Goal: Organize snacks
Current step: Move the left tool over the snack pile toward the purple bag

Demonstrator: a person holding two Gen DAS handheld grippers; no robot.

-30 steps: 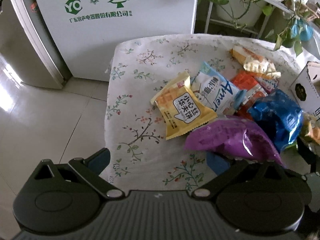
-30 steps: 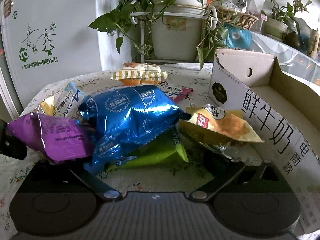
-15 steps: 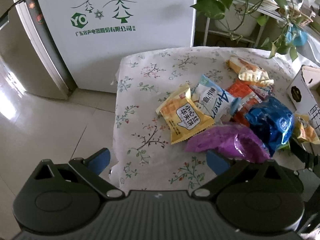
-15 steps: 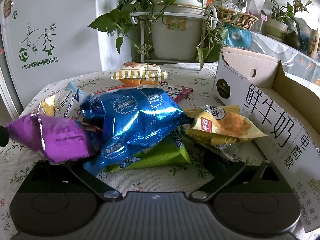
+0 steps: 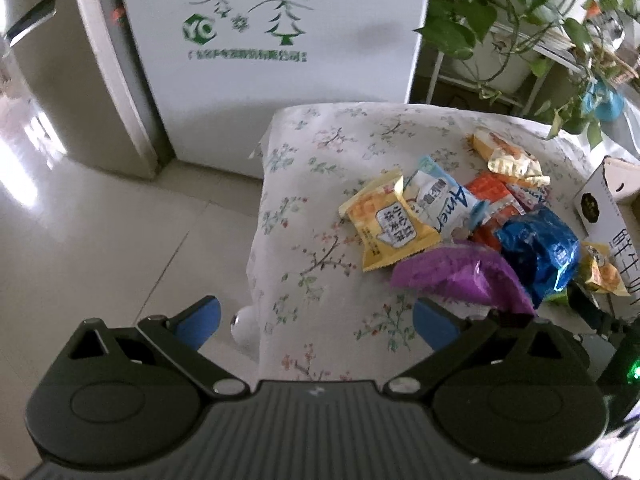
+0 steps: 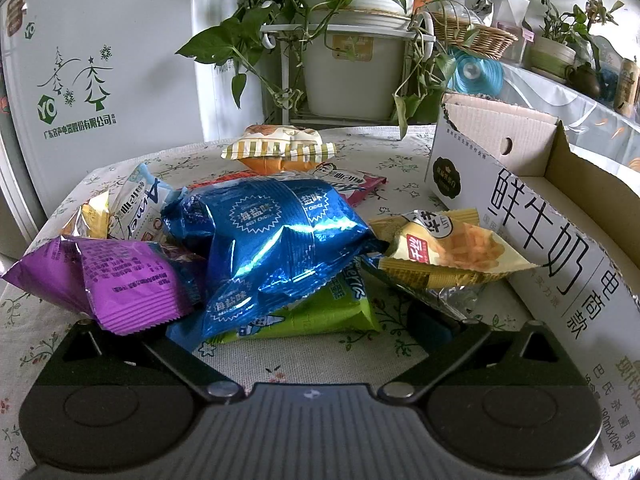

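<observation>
Purple packet [image 6: 120, 276] and blue packet [image 6: 276, 240] cover the right gripper's [image 6: 308, 320] left fingertip; cardboard box [image 6: 560, 248] runs off at three o'clock; fridge lettering [image 5: 246, 56] blurred.

I see the snacks heaped on the flowered tablecloth: a crinkled blue foil bag [image 6: 272, 240] lies tilted on top of a green packet [image 6: 312, 312], with a purple packet [image 6: 112, 276] leaning against its left side and a yellow chip packet [image 6: 452, 248] just beside the open white milk carton box [image 6: 552, 240] on its right. Behind them lie a white-and-blue wafer packet [image 5: 444, 204] overlapping a yellow biscuit packet [image 5: 388, 224], and farther back a striped yellow packet [image 6: 280, 148] rests on an orange one.
</observation>
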